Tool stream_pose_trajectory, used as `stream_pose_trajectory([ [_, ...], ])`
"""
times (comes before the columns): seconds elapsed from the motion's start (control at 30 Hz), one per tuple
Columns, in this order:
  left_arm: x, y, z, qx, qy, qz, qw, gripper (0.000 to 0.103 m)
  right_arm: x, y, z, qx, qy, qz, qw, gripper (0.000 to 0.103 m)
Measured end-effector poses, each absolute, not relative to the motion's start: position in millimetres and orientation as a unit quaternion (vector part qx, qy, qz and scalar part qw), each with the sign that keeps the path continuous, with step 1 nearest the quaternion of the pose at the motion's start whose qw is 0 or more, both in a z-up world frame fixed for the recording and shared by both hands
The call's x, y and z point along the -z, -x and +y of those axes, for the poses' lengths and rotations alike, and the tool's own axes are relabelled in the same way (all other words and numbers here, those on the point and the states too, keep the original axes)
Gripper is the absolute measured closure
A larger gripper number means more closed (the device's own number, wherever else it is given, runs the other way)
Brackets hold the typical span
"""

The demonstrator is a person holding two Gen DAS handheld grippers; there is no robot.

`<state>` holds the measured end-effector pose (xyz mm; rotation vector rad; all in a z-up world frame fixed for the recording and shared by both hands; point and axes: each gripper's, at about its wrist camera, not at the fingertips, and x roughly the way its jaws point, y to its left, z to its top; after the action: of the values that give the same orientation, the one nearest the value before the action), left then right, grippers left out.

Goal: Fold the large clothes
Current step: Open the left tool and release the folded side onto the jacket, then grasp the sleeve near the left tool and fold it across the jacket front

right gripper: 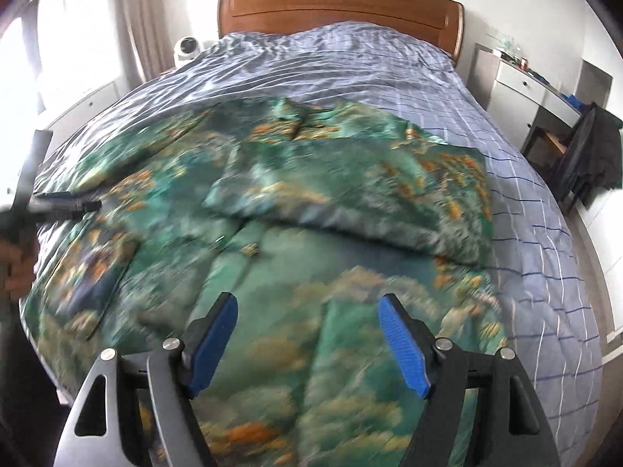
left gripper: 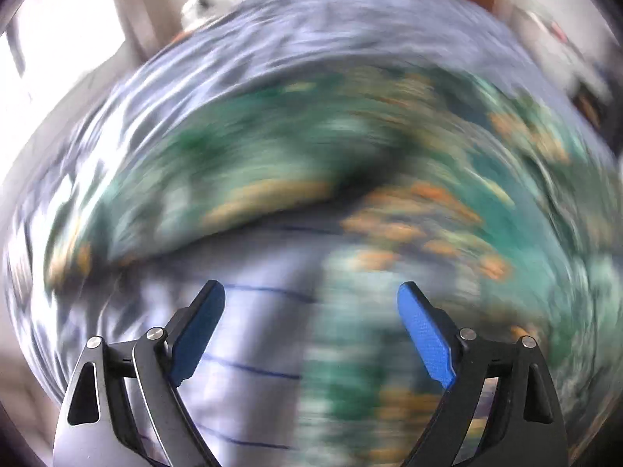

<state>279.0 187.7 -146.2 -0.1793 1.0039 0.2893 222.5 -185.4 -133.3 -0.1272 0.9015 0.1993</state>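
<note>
A large green garment with orange and blue print (right gripper: 296, 233) lies spread on the bed, its right side folded over toward the middle. It shows blurred in the left wrist view (left gripper: 311, 148). My right gripper (right gripper: 307, 311) is open and empty above the garment's near part. My left gripper (left gripper: 311, 299) is open and empty over the garment's edge and the bedspread; it also shows at the left edge of the right wrist view (right gripper: 62, 206).
The bed has a blue checked bedspread (right gripper: 525, 202) and a wooden headboard (right gripper: 338, 4). A white fan (right gripper: 187, 48) stands at the back left. A white dresser (right gripper: 521, 81) and a chair with dark clothes (right gripper: 592, 148) stand at the right.
</note>
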Motion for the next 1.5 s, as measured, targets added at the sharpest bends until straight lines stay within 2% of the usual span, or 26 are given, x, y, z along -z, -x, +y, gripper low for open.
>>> stream_pose_trajectory([
  [0.23, 167.5, -251.3, 326.0, -0.250, 0.301, 0.425, 0.816, 0.012, 121.7, -195.6, -153.5, -0.124, 0.094, 0.423, 0.892, 0.026],
  [0.47, 192.9, -258.4, 377.7, -0.296, 0.403, 0.387, 0.775, 0.014, 110.9, -181.0, -133.1, -0.145, 0.107, 0.418, 0.891, 0.026],
  [0.53, 188.7, -263.4, 381.7, -0.316, 0.404, 0.373, 0.773, 0.043, 112.3, -176.5, -129.9, -0.149, 0.108, 0.420, 0.889, 0.026],
  [0.57, 187.5, -265.5, 385.0, -0.324, 0.396, 0.373, 0.774, 0.081, 112.9, -173.7, -127.8, -0.152, 0.109, 0.422, 0.887, 0.026],
  [0.6, 181.8, -269.8, 382.8, -0.322, 0.383, 0.371, 0.782, 0.091, 113.6, -170.6, -126.0, -0.154, 0.110, 0.423, 0.886, 0.026],
  [0.67, 163.2, -274.0, 373.4, -0.329, 0.324, 0.364, 0.809, 0.094, 114.4, -164.6, -123.4, -0.157, 0.113, 0.423, 0.885, 0.026],
  [0.83, 101.7, -291.5, 286.8, -0.301, 0.082, 0.340, 0.887, 0.094, 114.7, -155.3, -124.6, -0.156, 0.099, 0.417, 0.890, 0.026],
  [0.97, 73.5, -299.2, 195.0, -0.238, -0.090, 0.306, 0.917, 0.094, 114.4, -155.0, -128.8, -0.150, 0.084, 0.413, 0.894, 0.026],
  [1.1, 80.6, -295.5, 96.0, -0.153, -0.236, 0.282, 0.917, 0.094, 111.1, -151.6, -137.1, -0.140, 0.068, 0.405, 0.901, 0.026],
  [1.23, 113.6, -288.6, 20.0, -0.061, -0.314, 0.296, 0.900, 0.093, 108.7, -148.7, -152.1, -0.125, 0.055, 0.403, 0.905, 0.026],
  [1.3, 141.3, -285.2, -11.7, -0.020, -0.339, 0.318, 0.885, 0.085, 108.2, -147.7, -159.1, -0.118, 0.052, 0.402, 0.907, 0.026],
  [1.33, 153.6, -283.8, -23.8, -0.001, -0.345, 0.333, 0.877, 0.084, 108.1, -148.0, -164.3, -0.114, 0.049, 0.401, 0.908, 0.026],
  [1.37, 163.5, -279.7, -33.5, 0.014, -0.350, 0.347, 0.870, 0.078, 108.4, -148.9, -167.8, -0.111, 0.046, 0.401, 0.908, 0.026],
  [1.4, 171.3, -276.4, -38.5, 0.026, -0.353, 0.359, 0.864, 0.065, 109.6, -151.3, -172.8, -0.108, 0.041, 0.403, 0.908, 0.026],
  [1.43, 181.4, -268.7, -43.7, 0.040, -0.357, 0.370, 0.857, 0.059, 111.3, -154.8, -178.4, -0.106, 0.034, 0.406, 0.907, 0.026],
  [1.5, 185.0, -251.9, -42.7, 0.042, -0.360, 0.363, 0.858, 0.043, 114.6, -163.0, -187.7, -0.106, 0.017, 0.413, 0.904, 0.026],
])
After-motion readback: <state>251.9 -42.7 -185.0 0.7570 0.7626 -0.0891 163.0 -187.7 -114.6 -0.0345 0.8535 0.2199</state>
